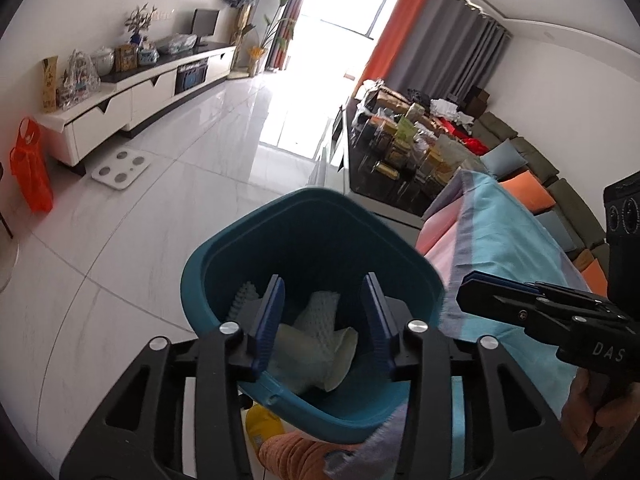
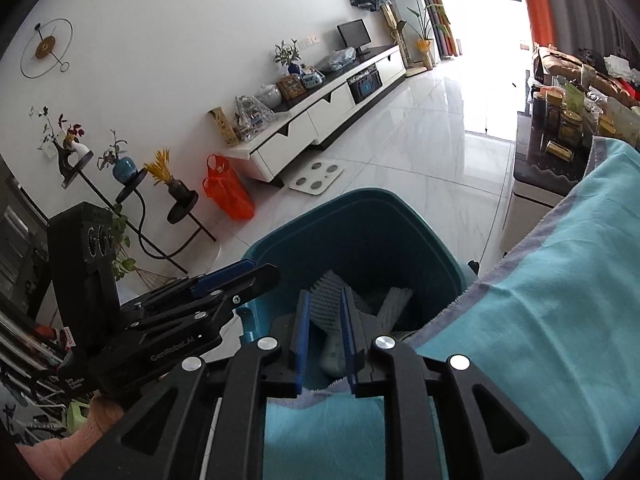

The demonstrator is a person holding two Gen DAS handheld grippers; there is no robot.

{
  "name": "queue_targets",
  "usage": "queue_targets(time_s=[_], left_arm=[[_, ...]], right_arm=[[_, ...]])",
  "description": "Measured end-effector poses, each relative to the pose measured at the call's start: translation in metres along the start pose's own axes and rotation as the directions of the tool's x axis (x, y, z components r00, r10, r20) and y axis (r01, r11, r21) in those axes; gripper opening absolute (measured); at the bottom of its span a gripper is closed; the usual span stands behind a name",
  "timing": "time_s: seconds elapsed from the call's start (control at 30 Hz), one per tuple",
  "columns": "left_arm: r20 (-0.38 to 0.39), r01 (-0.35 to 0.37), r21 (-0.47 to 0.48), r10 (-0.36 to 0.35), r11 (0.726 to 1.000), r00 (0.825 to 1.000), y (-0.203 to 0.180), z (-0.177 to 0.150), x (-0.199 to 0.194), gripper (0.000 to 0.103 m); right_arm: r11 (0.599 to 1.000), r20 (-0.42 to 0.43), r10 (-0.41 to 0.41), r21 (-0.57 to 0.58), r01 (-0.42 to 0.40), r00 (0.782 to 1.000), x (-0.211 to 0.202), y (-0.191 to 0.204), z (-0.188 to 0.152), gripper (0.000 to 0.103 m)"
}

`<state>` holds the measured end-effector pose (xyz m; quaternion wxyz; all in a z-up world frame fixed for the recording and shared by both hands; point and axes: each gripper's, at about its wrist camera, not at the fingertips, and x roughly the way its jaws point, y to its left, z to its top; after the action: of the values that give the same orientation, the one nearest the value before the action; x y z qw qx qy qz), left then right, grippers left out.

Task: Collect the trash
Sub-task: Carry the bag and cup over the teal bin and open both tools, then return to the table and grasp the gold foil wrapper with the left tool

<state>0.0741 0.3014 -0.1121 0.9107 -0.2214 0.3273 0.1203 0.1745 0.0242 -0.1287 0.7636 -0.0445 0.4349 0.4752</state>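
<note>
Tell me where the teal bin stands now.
In both wrist views the teal bin stands on the white floor, low in the centre, directly beside the blue cloth, ahead of both grippers.

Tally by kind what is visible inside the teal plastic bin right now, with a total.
Inside the teal plastic bin:
Grey-bristled brush with a pale handle: 1
White foam net sleeve: 1
Total: 2
The gripper fingers hide part of the bin, so anything lying under or behind these two items cannot be counted.
</note>
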Motion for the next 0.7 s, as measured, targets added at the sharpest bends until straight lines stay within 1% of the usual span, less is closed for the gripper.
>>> queue_targets(time_s=[0.07, 0.17, 0.23, 0.3, 0.33, 0.37, 0.43, 0.53, 0.7], left_arm=[[0.020, 0.002, 0.025, -0.003, 1.000, 1.000, -0.008, 0.001, -0.009, 0.046], [0.056, 0.028, 0.074, -0.033, 0.997, 0.998, -0.026, 0.002, -0.026, 0.051], [0.076, 0.046, 0.108, -0.055, 0.993, 0.996, -0.037, 0.000, -0.039, 0.056], [0.094, 0.079, 0.149, -0.094, 0.986, 0.991, -0.053, -0.002, -0.051, 0.057], [0.099, 0.101, 0.166, -0.119, 0.981, 0.988, -0.061, -0.003, -0.056, 0.059], [0.098, 0.124, 0.181, -0.143, 0.976, 0.985, -0.067, -0.006, -0.060, 0.059], [0.092, 0.163, 0.212, -0.186, 0.964, 0.978, -0.083, -0.012, -0.066, 0.059], [0.059, 0.233, 0.273, -0.258, 0.933, 0.964, -0.112, -0.024, -0.070, 0.060], [-0.029, 0.355, 0.342, -0.368, 0.870, 0.929, -0.162, -0.048, -0.067, 0.062]], right_arm=[[1.000, 0.022, 0.001, -0.008, -0.001, 1.000, -0.011, 0.002, -0.002, 0.018], [1.000, 0.051, 0.004, -0.018, -0.003, 0.999, -0.029, 0.002, -0.005, 0.021], [1.000, 0.082, 0.007, -0.029, -0.005, 0.997, -0.046, 0.004, -0.008, 0.022], [0.999, 0.109, 0.007, -0.041, -0.003, 0.994, -0.061, 0.003, -0.010, 0.023], [0.999, 0.121, 0.006, -0.044, -0.001, 0.993, -0.067, 0.003, -0.012, 0.027], [0.999, 0.139, 0.000, -0.047, 0.007, 0.990, -0.077, 0.002, -0.015, 0.029], [0.999, 0.171, -0.013, -0.047, 0.022, 0.985, -0.094, -0.001, -0.021, 0.029], [0.998, 0.219, -0.045, -0.030, 0.053, 0.975, -0.124, -0.013, -0.035, 0.031], [0.991, 0.271, -0.128, 0.012, 0.130, 0.954, -0.161, -0.034, -0.061, 0.034]])
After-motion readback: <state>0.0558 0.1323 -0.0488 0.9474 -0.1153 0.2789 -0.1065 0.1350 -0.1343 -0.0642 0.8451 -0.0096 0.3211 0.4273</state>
